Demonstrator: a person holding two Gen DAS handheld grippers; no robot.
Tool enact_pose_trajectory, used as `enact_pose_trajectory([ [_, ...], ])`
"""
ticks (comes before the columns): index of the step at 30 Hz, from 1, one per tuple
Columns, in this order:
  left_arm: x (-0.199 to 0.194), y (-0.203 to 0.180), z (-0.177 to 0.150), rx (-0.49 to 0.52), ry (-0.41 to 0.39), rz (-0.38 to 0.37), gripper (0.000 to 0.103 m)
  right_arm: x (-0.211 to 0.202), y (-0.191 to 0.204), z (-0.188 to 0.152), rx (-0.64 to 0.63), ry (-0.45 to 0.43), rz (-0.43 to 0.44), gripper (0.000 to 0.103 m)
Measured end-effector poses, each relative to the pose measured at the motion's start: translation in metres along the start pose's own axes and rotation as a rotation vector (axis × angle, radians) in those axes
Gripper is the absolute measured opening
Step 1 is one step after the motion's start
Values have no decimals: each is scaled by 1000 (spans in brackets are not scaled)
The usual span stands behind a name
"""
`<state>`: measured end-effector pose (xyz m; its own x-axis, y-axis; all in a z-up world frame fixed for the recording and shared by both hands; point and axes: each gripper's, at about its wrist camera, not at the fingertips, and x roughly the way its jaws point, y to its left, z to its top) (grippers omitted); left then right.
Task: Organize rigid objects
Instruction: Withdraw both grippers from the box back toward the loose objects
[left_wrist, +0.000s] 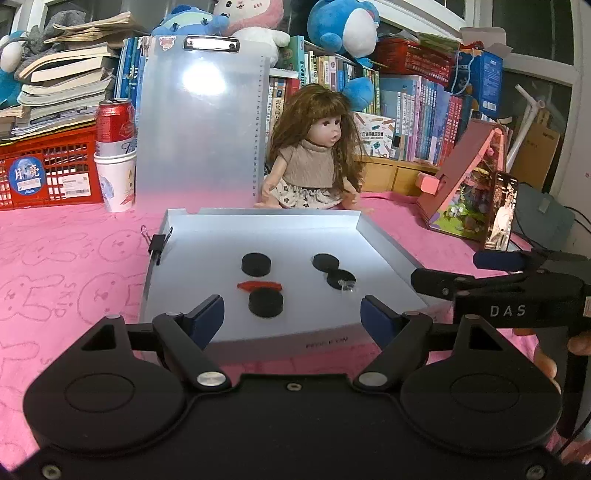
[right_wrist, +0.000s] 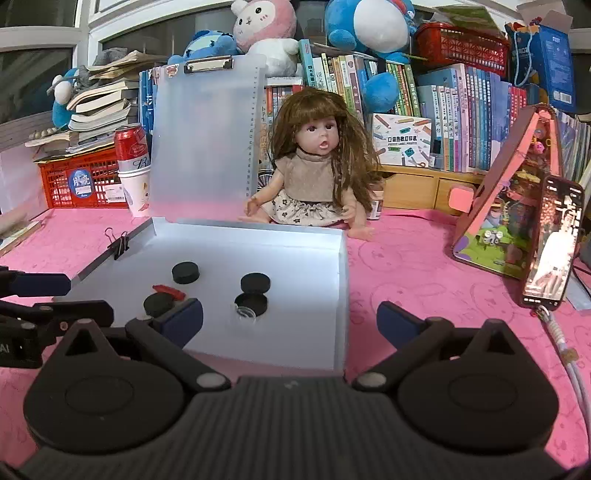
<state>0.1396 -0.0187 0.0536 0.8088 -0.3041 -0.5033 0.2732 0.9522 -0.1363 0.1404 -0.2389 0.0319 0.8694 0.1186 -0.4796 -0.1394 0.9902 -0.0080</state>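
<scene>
An open grey box (left_wrist: 384, 243) (right_wrist: 341, 280) lies on the pink cloth with its translucent lid (left_wrist: 199, 122) standing upright behind it. On its floor lie black discs (left_wrist: 256, 264) (right_wrist: 185, 272), one (left_wrist: 266, 302) beside a red piece (left_wrist: 258, 286) (right_wrist: 168, 290), and an open black cap with a small clear part (right_wrist: 247, 314). My left gripper (left_wrist: 293, 314) hovers open over the box's near edge with nothing between its fingers. My right gripper (right_wrist: 290, 317) is wide open and empty at the box's near right corner. Its blue pad (left_wrist: 498, 260) shows in the left wrist view.
A black binder clip (left_wrist: 159, 243) (right_wrist: 118, 243) grips the box's left wall. A doll (left_wrist: 314, 162) sits right behind the box. A red can in paper cups (left_wrist: 116, 155) and a red crate stand at the back left. A phone (right_wrist: 554, 243) leans on a pink toy house at right.
</scene>
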Motion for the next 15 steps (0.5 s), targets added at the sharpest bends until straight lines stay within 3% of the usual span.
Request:
enact_pose_trajectory([
  [15,-55,-9,-44,63,-14,0,81,-52,5,-32,-67,-6,60,103],
])
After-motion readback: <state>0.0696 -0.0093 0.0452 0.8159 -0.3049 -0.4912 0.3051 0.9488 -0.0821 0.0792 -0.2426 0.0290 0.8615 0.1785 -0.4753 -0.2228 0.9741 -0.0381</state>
